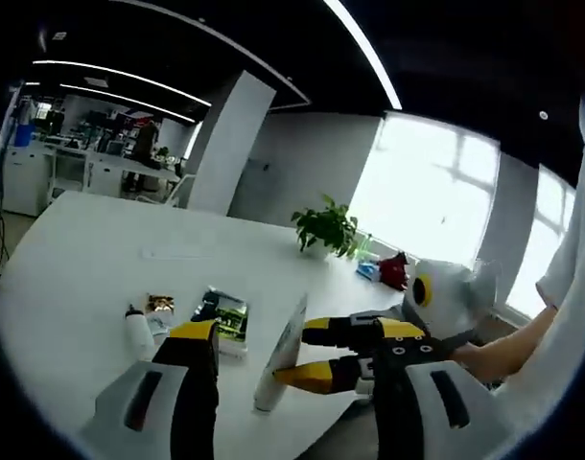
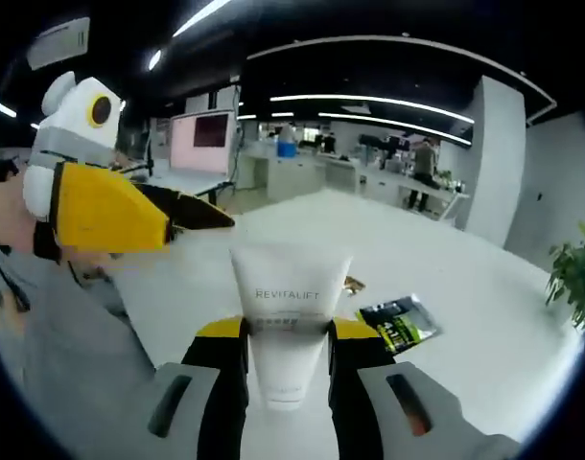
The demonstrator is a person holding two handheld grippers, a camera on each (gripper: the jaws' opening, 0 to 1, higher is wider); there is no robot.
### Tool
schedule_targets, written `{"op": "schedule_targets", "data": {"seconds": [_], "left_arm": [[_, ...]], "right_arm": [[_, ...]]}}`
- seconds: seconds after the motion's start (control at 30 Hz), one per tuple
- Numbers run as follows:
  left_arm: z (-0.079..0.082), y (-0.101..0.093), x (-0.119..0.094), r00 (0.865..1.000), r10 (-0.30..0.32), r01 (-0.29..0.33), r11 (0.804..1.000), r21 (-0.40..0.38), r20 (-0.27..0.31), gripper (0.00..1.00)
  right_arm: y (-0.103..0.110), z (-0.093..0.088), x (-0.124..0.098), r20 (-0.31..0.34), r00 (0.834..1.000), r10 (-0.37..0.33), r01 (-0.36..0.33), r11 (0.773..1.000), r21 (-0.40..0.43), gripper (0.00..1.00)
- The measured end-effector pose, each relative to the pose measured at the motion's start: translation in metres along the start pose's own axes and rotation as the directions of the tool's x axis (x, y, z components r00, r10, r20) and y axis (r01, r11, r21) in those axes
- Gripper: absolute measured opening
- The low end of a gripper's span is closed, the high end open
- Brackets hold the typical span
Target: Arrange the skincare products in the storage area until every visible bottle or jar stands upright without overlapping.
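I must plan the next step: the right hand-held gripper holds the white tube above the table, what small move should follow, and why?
Probably lower the white tube toward bare table and stand it upright, apart from the small bottle and green packet. The right hand-held gripper is shut on the tube, which the left gripper view shows above the table edge.

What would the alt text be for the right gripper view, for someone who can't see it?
The right gripper is shut on a white Revitalift tube, held up over a white table. The left gripper, yellow-jawed, reaches in from the left, and a dark green sachet lies on the table beyond.
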State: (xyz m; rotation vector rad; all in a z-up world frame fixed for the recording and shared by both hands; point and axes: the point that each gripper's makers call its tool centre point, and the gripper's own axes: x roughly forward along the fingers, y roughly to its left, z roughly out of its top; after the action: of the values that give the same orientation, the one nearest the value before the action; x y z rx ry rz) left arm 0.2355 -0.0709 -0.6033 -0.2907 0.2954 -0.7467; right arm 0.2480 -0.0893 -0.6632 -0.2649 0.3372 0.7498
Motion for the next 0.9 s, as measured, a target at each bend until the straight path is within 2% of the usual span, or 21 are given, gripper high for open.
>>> {"op": "schedule_targets", "data": {"seconds": [0.13, 0.27, 0.4, 0.57, 0.73, 0.77, 0.83, 0.9], "left_arm": [[-0.007, -0.005, 0.002, 1.0, 0.002, -0.002, 1.0, 0.012, -0.03, 0.47], [-0.016, -0.002, -0.003, 0.997, 0.03, -0.027, 0.999, 0.04, -0.07, 0.36], [-0.022, -0.004, -0.008, 0.995, 0.046, -0.042, 0.998, 0.054, -0.092, 0.25], [-0.024, -0.003, -0.012, 0.993, 0.066, -0.056, 0.994, 0.095, -0.097, 0.18], [-0.027, 0.004, -0.019, 0.985, 0.135, -0.114, 0.976, 0.185, -0.106, 0.06], [-0.025, 0.004, -0.019, 0.986, 0.138, -0.119, 0.974, 0.193, -0.09, 0.08], [-0.024, 0.0, -0.019, 0.988, 0.129, -0.113, 0.978, 0.172, -0.084, 0.07], [-0.023, -0.003, -0.017, 0.989, 0.125, -0.108, 0.977, 0.185, -0.083, 0.07]], "right_arm": [[0.018, 0.007, -0.001, 0.015, 0.999, 0.041, -0.041, 0.998, -0.038, 0.31], [0.031, 0.013, -0.004, 0.023, 0.997, 0.069, -0.067, 0.994, -0.082, 0.31], [0.041, 0.015, -0.005, 0.042, 0.994, 0.099, -0.096, 0.994, -0.056, 0.31], [0.052, 0.015, -0.007, 0.05, 0.991, 0.126, -0.125, 0.992, -0.024, 0.31], [0.062, 0.012, -0.01, 0.046, 0.989, 0.141, -0.14, 0.99, -0.025, 0.31], [0.062, 0.012, -0.01, 0.048, 0.989, 0.14, -0.14, 0.99, -0.021, 0.31], [0.06, 0.013, -0.013, 0.05, 0.989, 0.14, -0.139, 0.99, -0.015, 0.31], [0.059, 0.013, -0.015, 0.05, 0.99, 0.134, -0.134, 0.991, -0.016, 0.31]]}}
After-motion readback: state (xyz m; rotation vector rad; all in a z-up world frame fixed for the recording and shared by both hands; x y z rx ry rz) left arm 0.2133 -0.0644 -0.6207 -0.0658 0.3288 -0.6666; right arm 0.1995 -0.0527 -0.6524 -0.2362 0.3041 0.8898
